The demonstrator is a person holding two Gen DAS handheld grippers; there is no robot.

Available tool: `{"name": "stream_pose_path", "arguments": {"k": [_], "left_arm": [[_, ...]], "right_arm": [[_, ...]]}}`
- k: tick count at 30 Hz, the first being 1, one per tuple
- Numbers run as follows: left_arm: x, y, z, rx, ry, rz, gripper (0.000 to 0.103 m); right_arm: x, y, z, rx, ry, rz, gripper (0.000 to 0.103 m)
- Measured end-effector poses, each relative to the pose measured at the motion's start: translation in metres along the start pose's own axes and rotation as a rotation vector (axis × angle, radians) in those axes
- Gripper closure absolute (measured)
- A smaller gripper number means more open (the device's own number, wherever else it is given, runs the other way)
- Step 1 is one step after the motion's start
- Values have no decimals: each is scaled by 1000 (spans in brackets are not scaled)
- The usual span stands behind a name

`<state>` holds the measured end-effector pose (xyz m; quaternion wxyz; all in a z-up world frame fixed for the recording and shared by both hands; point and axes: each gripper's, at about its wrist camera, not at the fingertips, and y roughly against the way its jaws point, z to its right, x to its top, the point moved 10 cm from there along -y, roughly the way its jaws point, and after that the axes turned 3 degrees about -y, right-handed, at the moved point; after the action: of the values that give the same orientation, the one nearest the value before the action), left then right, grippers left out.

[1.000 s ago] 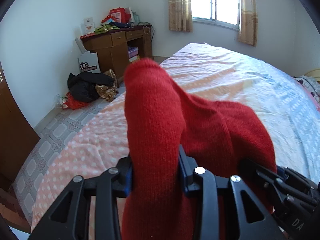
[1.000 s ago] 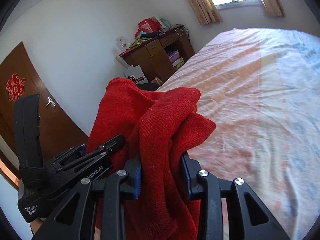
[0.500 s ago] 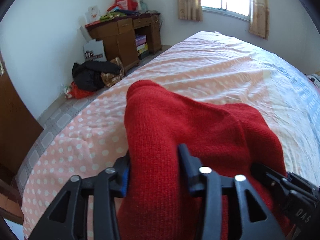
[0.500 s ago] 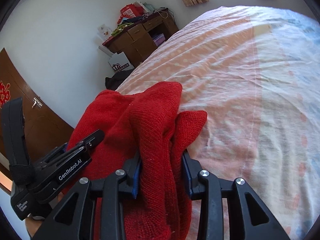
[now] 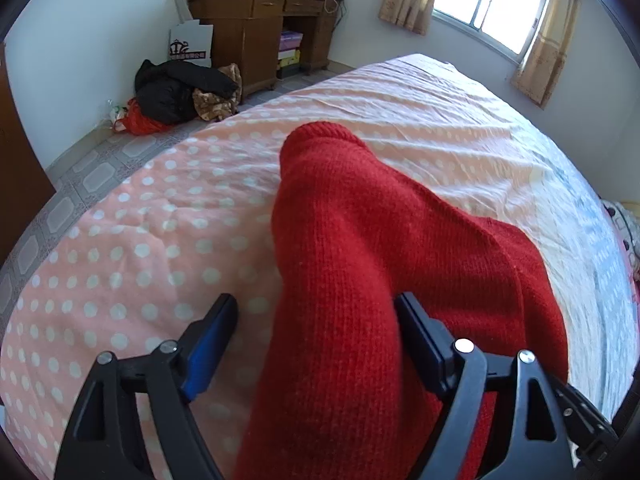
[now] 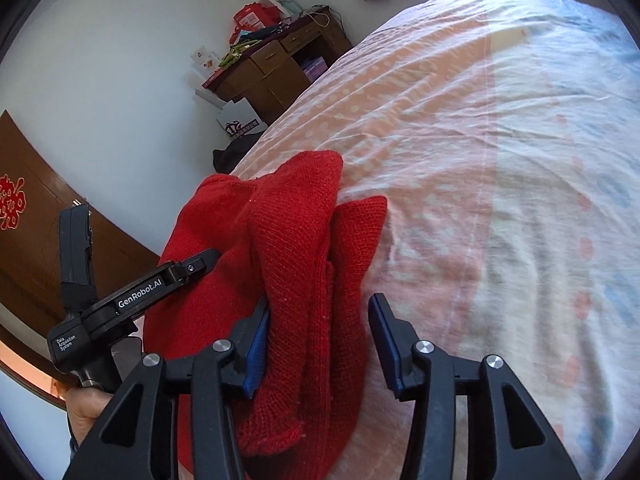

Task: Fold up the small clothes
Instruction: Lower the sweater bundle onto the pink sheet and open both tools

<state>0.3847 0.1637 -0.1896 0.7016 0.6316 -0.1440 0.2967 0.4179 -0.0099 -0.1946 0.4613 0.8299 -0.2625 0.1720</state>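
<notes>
Letting go, the left gripper (image 5: 316, 336) has just been opening and stands wide, the red knit garment (image 5: 360, 280) loose between its jaws. The right gripper (image 6: 320, 336) has been parting too, cloth against one pad only. Lying on the bed (image 5: 120, 240), the garment runs lengthwise away from both grippers, equally near each.

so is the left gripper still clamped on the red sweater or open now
Open: the left gripper has just been opening; bedsheet shows between its left pad and the red sweater.
</notes>
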Motion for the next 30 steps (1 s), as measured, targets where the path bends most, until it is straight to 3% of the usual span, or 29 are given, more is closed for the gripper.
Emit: {"name": "stream_pose_path", "arguments": {"k": [3,6,10,13,16,20,26,28,30], "left_arm": [[1,0,-4,3,6,10,19],[2,0,-4,20,0,22,19],[3,0,-5,25,-4,31,18],[2,-1,-6,26,-4,35,19],[3,-1,-4,39,-13,43,18],[5,-4,-4,48,-12,41,18],[3,-3,-4,47,-17,48,18],[4,-3,-5,40,-17,48,18],[3,-3,-5,35,-14,47,18]], "right_arm": [[10,28,-5,-79,61,105,56],[25,45,-26,-156,187,204,69],[26,24,-52,-160,280,157,70],[16,-15,-37,-231,257,45,70],[21,-30,-24,-290,270,46,67],[29,-42,-9,-239,173,1,60],[29,-41,-16,-282,209,32,61],[26,-26,-20,-256,195,60,70],[23,-3,-27,-237,199,123,72]]}}
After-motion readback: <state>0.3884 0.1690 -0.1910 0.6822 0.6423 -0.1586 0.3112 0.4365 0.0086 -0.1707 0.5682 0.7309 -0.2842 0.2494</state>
